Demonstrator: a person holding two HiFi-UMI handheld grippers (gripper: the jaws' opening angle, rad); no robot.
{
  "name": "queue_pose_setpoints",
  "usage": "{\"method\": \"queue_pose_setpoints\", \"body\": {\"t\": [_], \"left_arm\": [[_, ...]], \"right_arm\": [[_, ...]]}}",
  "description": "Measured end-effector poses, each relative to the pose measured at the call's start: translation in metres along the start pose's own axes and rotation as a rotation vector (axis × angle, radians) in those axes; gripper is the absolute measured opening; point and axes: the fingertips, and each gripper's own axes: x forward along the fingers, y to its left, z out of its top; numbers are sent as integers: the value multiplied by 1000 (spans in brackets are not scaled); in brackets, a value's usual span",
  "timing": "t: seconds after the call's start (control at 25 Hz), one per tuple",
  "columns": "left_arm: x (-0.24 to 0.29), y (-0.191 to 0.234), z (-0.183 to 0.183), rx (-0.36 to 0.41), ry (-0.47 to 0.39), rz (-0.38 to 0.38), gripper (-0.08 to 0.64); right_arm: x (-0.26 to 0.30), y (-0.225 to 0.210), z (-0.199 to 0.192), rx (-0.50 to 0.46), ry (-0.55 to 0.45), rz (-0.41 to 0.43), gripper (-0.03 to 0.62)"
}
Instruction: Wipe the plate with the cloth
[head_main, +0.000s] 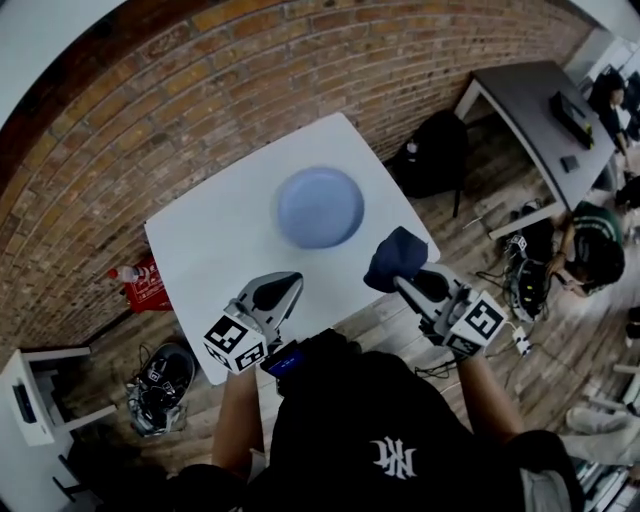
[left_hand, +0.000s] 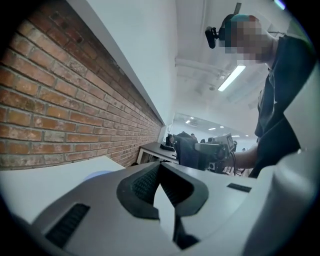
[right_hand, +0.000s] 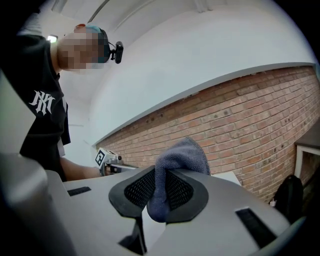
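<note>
Bench: white square bench (head_main: 200, 250) carries my round blue plate (head_main: 320, 207), probably rigid and slick.
Cloth: soft dark-blue cloth (head_main: 395, 258), fold clamped in right gripper (head_main: 404, 283).
Left gripper (head_main: 285, 288): clenched, empty.

l/r gripper views face each other; head view steeply down

A lab-like workroom; grey desk (head_main: 530, 100) against the brick wall (head_main: 300, 70); backpack (head_main: 435, 150) on wooden floor (head_main: 545, 375) beside that wall.

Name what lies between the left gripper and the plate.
Nothing: in the head view, only bare white table separates the left gripper and the plate.
</note>
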Motion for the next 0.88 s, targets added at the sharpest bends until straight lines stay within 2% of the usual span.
{"method": "queue_pose_setpoints", "body": {"t": [0.16, 0.36, 0.6, 0.72, 0.88], "left_arm": [[8, 32, -2, -43, 3, -2, 0], [13, 63, -2, -119, -37, 7, 0], [17, 104, -13, -165, -2, 115, 0], [21, 124, -28, -199, 16, 188, 0], [30, 143, -50, -281, 46, 290, 0]], "right_arm": [[28, -20, 4, -21, 24, -9, 67], [54, -37, 10, -21, 46, -4, 66], [84, -69, 18, -20, 76, 36, 66], [99, -90, 17, -17, 88, 91, 66], [120, -115, 8, -9, 133, 176, 67]]}}
